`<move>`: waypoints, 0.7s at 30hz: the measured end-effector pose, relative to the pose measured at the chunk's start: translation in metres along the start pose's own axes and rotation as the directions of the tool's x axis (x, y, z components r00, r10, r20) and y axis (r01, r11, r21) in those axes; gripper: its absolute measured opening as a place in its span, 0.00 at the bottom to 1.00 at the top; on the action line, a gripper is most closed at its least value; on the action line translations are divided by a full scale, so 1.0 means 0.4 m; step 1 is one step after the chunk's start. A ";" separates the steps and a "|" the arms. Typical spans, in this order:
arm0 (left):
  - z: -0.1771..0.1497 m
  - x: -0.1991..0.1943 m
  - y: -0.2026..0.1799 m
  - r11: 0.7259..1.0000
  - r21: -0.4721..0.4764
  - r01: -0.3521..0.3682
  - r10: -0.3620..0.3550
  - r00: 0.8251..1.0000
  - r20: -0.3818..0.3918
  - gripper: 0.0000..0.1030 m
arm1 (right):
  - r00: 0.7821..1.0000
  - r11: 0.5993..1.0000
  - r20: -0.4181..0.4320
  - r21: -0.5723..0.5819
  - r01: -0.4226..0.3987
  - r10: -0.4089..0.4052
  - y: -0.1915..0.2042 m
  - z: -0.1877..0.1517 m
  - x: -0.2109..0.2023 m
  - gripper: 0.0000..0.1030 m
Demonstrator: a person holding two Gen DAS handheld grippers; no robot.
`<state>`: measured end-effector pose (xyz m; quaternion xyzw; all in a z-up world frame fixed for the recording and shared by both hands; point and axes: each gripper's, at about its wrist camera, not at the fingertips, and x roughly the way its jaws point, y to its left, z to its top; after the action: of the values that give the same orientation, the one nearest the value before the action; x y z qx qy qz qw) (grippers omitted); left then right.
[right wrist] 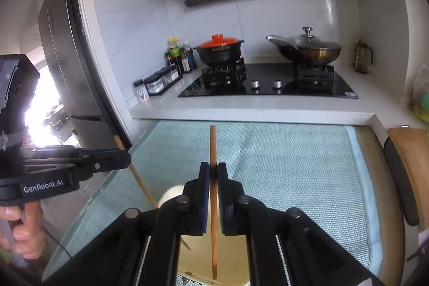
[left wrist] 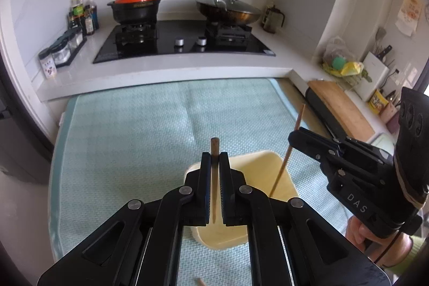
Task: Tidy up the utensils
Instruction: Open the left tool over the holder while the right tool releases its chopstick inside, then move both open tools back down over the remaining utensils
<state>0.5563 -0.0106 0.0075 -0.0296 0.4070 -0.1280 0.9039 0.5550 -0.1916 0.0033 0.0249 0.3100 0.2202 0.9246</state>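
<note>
Each gripper is clamped on one chopstick: the left gripper (left wrist: 214, 160) on a darker chopstick (left wrist: 214, 145), the right gripper (right wrist: 213, 170) on a lighter chopstick (right wrist: 213, 144). Below both sits a cream container (left wrist: 268, 165) on the teal mat (left wrist: 134, 138); beyond lies the stove (left wrist: 185, 42).

A tabletop (left wrist: 288, 94) carries a pale green mat (left wrist: 128, 130) ahead of the fingers. Directly on the mat, under the fingers, sits a cream container (left wrist: 265, 165).
</note>
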 end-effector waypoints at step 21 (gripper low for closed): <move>-0.340 -0.588 0.060 0.986 -0.054 -0.157 0.165 0.895 0.413 0.98 | 0.969 0.970 0.198 -0.162 0.183 -0.150 0.135 -0.108 -0.545 0.68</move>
<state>0.3108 0.0796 0.0844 -0.0312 0.2073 -0.0395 0.9770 0.3537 -0.2389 0.1008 -0.0640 0.2029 0.1652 0.9630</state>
